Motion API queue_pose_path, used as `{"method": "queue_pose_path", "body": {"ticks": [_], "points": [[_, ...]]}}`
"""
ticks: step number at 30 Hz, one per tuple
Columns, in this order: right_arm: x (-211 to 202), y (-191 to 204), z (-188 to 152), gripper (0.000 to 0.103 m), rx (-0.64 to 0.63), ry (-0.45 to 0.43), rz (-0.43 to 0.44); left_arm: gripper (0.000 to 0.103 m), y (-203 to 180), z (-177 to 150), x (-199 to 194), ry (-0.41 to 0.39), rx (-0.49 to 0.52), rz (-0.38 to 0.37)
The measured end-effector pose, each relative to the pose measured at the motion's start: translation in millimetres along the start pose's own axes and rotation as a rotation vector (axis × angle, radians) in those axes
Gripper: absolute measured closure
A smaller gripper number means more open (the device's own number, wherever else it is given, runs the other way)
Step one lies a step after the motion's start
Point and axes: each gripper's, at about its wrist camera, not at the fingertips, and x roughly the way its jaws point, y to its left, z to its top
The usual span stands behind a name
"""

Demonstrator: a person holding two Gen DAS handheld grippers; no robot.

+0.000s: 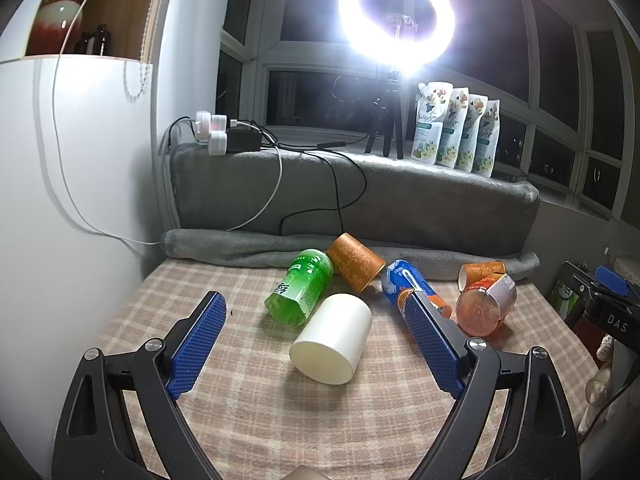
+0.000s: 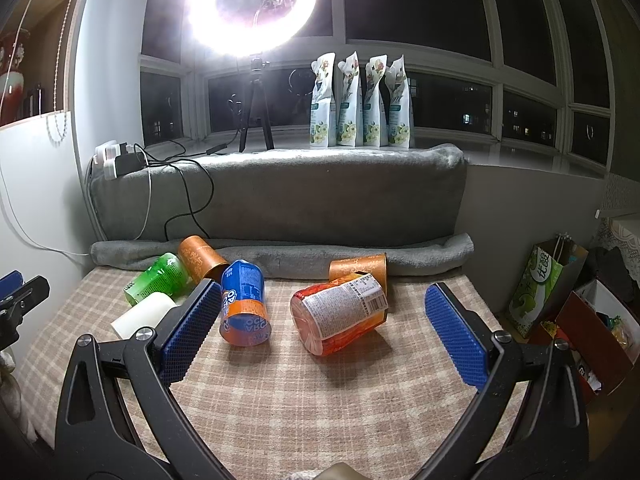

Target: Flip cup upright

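Several cups lie on their sides on the checked tablecloth (image 1: 248, 400). A white cup (image 1: 332, 340) lies between the fingers of my open left gripper (image 1: 316, 304), just ahead of them. Behind it lie a green cup (image 1: 300, 288), an orange patterned cup (image 1: 354, 262), a blue and orange cup (image 1: 404, 280), a red-orange labelled cup (image 1: 486, 306) and a second orange patterned cup (image 1: 480, 272). My right gripper (image 2: 324, 292) is open and empty; the red-orange labelled cup (image 2: 340, 318) lies between its fingers, the blue cup (image 2: 244, 304) by its left finger.
A grey blanket roll (image 2: 280, 256) and padded ledge (image 2: 280, 196) bound the table's far side. Power strip and cables (image 1: 228, 132), ring light tripod (image 1: 386, 120) and refill pouches (image 2: 360, 100) stand on the sill. Bags and boxes (image 2: 560, 300) sit right of the table.
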Motion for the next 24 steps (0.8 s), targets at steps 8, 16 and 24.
{"method": "queue_pose_path", "body": {"ticks": [8,16,24], "points": [[2.8,0.1,-1.6,0.0,0.0,0.005,0.001,0.012,-0.5,-1.9,0.5,0.005,0.001,-0.001],[22.4,3.2,-4.0,0.0,-0.028,0.045,0.037,0.012,-1.2,-7.8,8.3,0.046,0.012,-0.013],[65.3,13.7,2.5,0.0,-0.07,0.16,0.161,0.012,3.0,-19.6,15.9,0.112,0.008,-0.018]]}}
